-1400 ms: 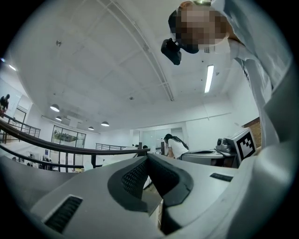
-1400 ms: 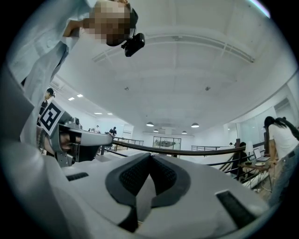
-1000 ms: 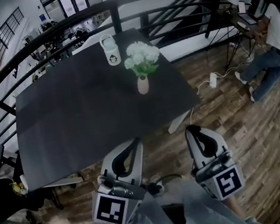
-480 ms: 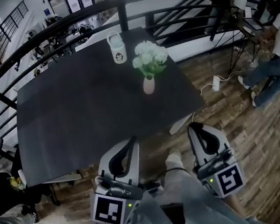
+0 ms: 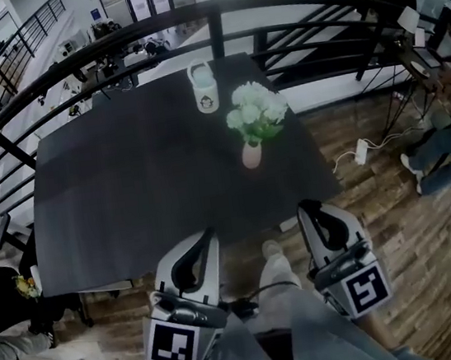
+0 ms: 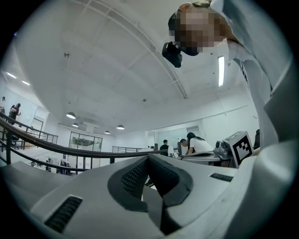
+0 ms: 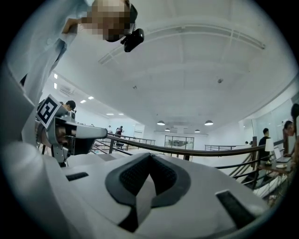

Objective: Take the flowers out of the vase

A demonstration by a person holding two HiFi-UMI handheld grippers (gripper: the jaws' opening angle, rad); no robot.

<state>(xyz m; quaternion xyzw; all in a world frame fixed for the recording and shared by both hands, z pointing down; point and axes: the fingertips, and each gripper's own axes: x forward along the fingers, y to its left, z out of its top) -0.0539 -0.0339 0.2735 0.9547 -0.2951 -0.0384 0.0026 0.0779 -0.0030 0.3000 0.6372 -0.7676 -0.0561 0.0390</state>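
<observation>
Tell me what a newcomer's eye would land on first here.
The white flowers in a small pale vase stand out against the dark table, toward its far right side, with a white mug just beyond them. Low in the head view, on the table's near side, the left gripper and right gripper point toward it, both shut and empty.
</observation>
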